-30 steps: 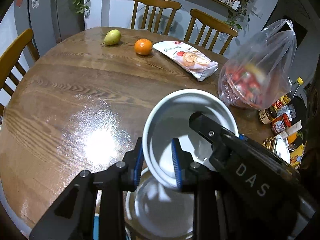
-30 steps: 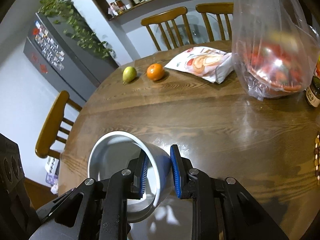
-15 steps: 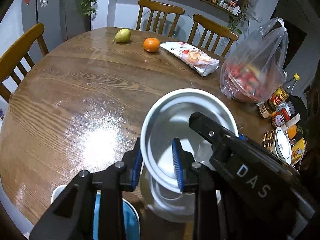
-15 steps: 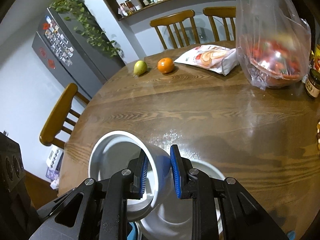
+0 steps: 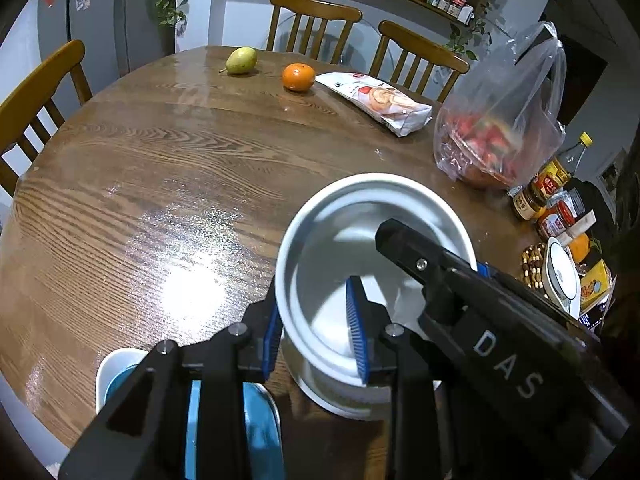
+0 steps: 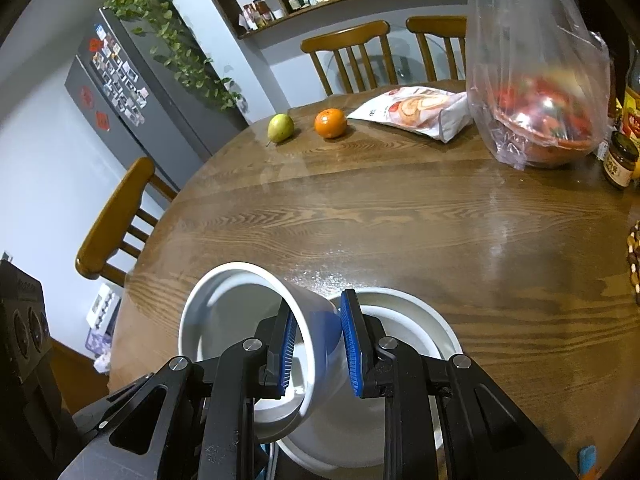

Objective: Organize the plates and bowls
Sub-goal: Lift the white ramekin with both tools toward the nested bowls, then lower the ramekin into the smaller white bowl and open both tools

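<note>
A white bowl [image 5: 340, 240] is held in the air, tilted, by both grippers at once. My left gripper [image 5: 316, 336] is shut on its near-left rim. My right gripper [image 6: 316, 344] is shut on the opposite wall of the same bowl [image 6: 228, 312]; it shows in the left wrist view as a black arm [image 5: 480, 308] marked DAS. Below it a second white bowl [image 6: 404, 316] rests on the wooden table [image 5: 168, 168]; it also shows in the left wrist view [image 5: 340, 400]. A blue-lined dish stack [image 5: 120, 376] sits at the near table edge.
On the far side lie a pear [image 5: 240, 60], an orange [image 5: 298, 77], a snack packet [image 5: 380, 102] and a clear bag of red food [image 5: 492, 140]. Sauce jars and bottles [image 5: 548, 200] crowd the right edge. Wooden chairs [image 5: 312, 24] surround the table.
Both grippers have risen and pulled back with the white bowl. The lower bowl and the blue-lined dishes have come into view beneath it.
</note>
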`<state>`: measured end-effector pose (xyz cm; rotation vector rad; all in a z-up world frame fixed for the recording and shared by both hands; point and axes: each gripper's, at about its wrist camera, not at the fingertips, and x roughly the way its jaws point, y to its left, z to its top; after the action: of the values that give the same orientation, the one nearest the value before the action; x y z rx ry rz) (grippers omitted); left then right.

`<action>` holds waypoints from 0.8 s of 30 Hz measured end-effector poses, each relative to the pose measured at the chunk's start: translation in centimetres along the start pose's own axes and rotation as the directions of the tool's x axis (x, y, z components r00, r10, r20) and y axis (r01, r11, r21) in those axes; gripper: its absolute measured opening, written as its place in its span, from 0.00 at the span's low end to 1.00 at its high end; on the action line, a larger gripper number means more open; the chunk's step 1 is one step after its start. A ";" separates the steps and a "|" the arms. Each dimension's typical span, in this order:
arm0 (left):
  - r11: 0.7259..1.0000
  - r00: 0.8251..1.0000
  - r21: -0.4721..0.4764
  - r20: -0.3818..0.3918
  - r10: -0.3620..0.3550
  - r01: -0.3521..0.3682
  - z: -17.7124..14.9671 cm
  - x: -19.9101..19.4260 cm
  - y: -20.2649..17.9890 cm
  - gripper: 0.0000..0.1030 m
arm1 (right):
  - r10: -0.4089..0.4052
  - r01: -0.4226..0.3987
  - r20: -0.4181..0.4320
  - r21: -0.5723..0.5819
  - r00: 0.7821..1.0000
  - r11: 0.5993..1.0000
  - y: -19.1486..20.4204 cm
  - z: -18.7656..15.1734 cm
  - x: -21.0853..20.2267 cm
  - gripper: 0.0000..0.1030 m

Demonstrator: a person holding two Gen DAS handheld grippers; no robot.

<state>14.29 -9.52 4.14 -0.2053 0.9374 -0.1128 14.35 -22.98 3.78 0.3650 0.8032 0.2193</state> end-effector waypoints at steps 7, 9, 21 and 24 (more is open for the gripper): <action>0.999 1.000 0.034 -0.010 -0.009 0.010 -0.6 0.3 -0.9 0.27 | -0.010 0.010 0.014 0.011 1.000 1.000 -0.7 -0.6 -0.7 0.24; 0.999 1.000 0.039 -0.019 -0.013 0.013 -0.7 0.6 -1.2 0.27 | -0.011 0.011 0.016 0.015 1.000 1.000 -1.1 -0.9 -0.8 0.24; 0.998 0.997 0.056 -0.071 -0.030 0.034 -1.3 1.9 -1.9 0.29 | -0.037 0.038 -0.012 0.032 0.999 0.999 -2.3 -1.6 -0.5 0.25; 0.998 0.996 0.061 -0.089 -0.030 0.036 -1.4 2.6 -2.1 0.29 | -0.042 0.043 -0.023 0.046 0.999 0.998 -2.8 -1.9 -0.1 0.25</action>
<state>14.66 -12.23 1.75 -0.1594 1.0171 -0.1825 13.03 -25.14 1.50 0.3895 0.8385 0.1651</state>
